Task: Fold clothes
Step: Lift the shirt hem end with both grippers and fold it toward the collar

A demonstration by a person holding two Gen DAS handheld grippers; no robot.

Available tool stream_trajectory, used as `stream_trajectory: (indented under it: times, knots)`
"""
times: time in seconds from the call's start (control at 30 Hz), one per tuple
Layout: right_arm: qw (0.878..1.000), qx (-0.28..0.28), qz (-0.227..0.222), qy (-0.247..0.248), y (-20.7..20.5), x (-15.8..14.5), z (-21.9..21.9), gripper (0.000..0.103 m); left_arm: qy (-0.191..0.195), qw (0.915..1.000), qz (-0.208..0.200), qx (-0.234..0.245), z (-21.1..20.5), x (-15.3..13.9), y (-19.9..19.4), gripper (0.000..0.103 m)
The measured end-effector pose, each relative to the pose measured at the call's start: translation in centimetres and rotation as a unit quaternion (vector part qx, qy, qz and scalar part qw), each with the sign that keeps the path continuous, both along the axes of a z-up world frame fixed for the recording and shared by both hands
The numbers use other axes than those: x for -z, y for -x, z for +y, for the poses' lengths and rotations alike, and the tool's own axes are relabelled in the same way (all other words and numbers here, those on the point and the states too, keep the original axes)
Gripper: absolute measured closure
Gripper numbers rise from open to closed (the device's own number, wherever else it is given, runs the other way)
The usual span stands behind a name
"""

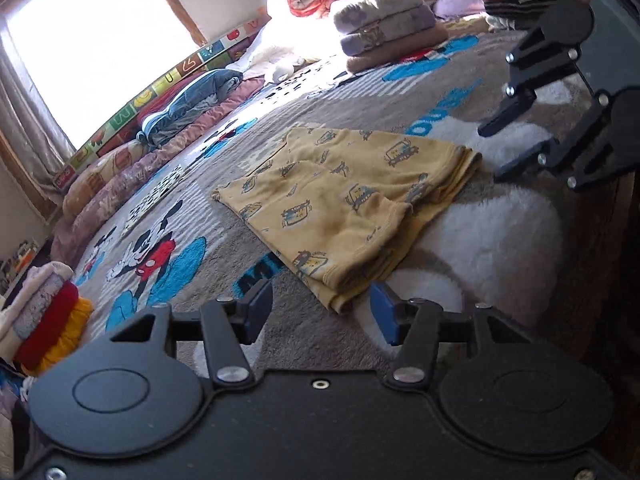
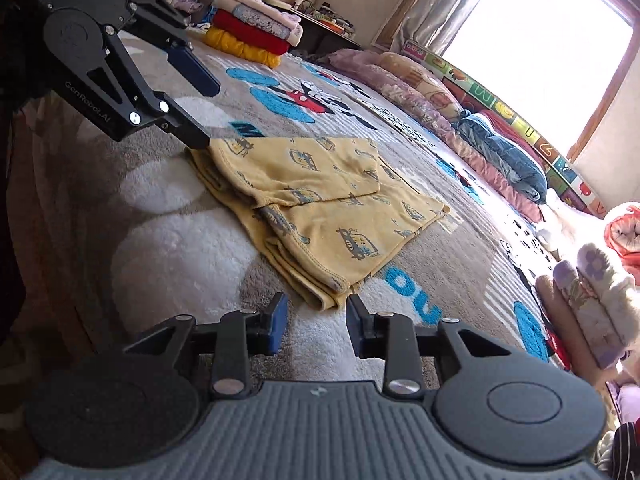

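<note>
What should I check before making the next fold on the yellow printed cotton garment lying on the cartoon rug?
1. Yellow printed cotton garment lies flat on the grey cartoon rug: ok.
2. Left gripper open, nothing between the pads: ok.
3. Right gripper open and empty: ok.
4. Each gripper sits near a corner of the garment: ok.
5. Layer edges aligned: not ok, they are staggered.
6. Rug beyond the garment free for folding: ok.
</note>
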State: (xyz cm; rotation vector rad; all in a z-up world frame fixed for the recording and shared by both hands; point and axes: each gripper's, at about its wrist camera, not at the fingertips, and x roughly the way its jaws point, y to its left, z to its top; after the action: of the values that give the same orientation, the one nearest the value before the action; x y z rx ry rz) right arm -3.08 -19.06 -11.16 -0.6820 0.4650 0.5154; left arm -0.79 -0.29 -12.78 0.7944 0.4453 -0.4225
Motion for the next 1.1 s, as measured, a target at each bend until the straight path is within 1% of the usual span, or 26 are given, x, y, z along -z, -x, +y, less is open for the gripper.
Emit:
stream_trajectory:
  times: [0.07,0.1,0.13,0.23,0.3,0.4,0.5,0.67,0.73,0.77,0.83,0.93,1.0,1.03,1.07,1.1]
  knots:
    - [0.999,-0.007,-0.013,0.032,0.1,0.5,0.4,0.067,-0.057,0.9981,-0.022,0.013,-0.2,1.2,0.5,0.048]
    - [0.999,-0.007,-0.020,0.046,0.0,0.6,0.6,0.065,-0.086,0.9954,-0.034,0.023,-0.3,1.8,0.7,0.048]
    - [0.998,-0.008,-0.026,0.060,-0.1,0.6,0.8,0.060,-0.111,0.9920,-0.047,0.038,-0.3,2.3,0.9,0.048]
    - [0.994,-0.015,-0.041,0.097,-0.5,1.0,1.2,0.056,-0.157,0.9828,-0.076,0.060,-0.6,3.5,0.9,0.048]
    - [0.990,-0.028,-0.056,0.123,-0.5,1.6,1.6,0.055,-0.177,0.9768,-0.096,0.073,-0.8,4.3,0.8,0.049]
    - [0.982,-0.048,-0.081,0.162,-0.7,2.4,2.3,0.055,-0.191,0.9709,-0.116,0.087,-0.7,4.7,0.4,0.049]
    - [0.978,-0.060,-0.089,0.177,-1.2,2.6,2.7,0.055,-0.193,0.9677,-0.132,0.095,-0.7,4.9,0.0,0.049]
    - [0.971,-0.078,-0.107,0.199,-1.7,3.0,3.1,0.055,-0.179,0.9689,-0.140,0.098,-0.7,4.6,-0.3,0.048]
    - [0.968,-0.085,-0.115,0.207,-1.8,3.1,3.4,0.055,-0.179,0.9680,-0.146,0.099,-0.9,4.5,-0.3,0.048]
    - [0.967,-0.088,-0.118,0.209,-1.9,3.1,3.5,0.055,-0.179,0.9677,-0.148,0.097,-1.0,4.4,-0.3,0.046]
    - [0.965,-0.094,-0.125,0.212,-2.2,3.1,3.7,0.055,-0.185,0.9665,-0.148,0.099,-1.2,4.3,-0.3,0.046]
    - [0.963,-0.100,-0.129,0.214,-2.2,3.0,3.9,0.061,-0.192,0.9646,-0.149,0.103,-1.3,4.3,-0.1,0.046]
    - [0.962,-0.105,-0.129,0.215,-2.1,3.2,3.8,0.064,-0.199,0.9621,-0.152,0.107,-1.5,4.4,-0.1,0.050]
    - [0.962,-0.110,-0.129,0.215,-2.0,3.3,3.8,0.069,-0.201,0.9622,-0.150,0.106,-1.7,4.5,-0.2,0.063]
    - [0.962,-0.114,-0.127,0.214,-1.9,3.4,3.8,0.072,-0.202,0.9628,-0.147,0.103,-1.9,4.6,-0.3,0.076]
    - [0.962,-0.119,-0.123,0.212,-1.8,3.6,3.7,0.080,-0.203,0.9634,-0.144,0.101,-2.1,4.7,-0.4,0.081]
